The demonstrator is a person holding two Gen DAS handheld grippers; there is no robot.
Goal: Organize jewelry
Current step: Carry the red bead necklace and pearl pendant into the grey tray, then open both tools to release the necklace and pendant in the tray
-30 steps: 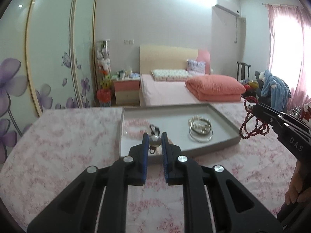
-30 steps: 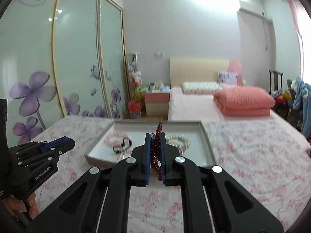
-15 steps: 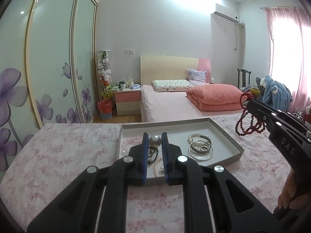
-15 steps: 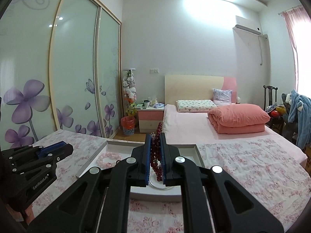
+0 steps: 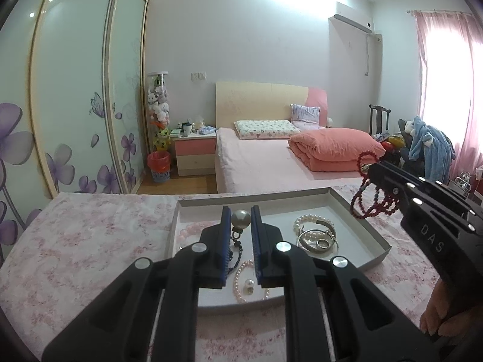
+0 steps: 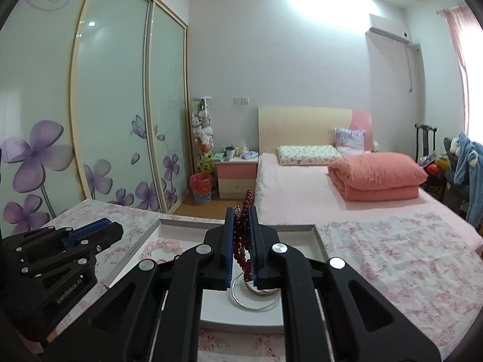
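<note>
You've got your left claw (image 5: 241,226) clenched on a pearl pendant (image 5: 240,219), your right claw (image 6: 241,235) gripping red beads (image 6: 241,241), both above the grey tray (image 5: 356,220). Pearl bracelets (image 5: 314,221), bangles (image 5: 317,241) already lie inside; these two remain.

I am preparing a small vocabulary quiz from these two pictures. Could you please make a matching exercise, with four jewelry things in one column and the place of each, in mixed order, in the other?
Things:
1. large pearl pendant
2. red bead string
3. pink bead bracelet
4. silver bangles

Places:
A. lying in the tray, right part in the left wrist view
B. held in the left gripper
C. lying in the tray, left part
D. held in the right gripper

Pairs: 1-B, 2-D, 3-C, 4-A
</note>
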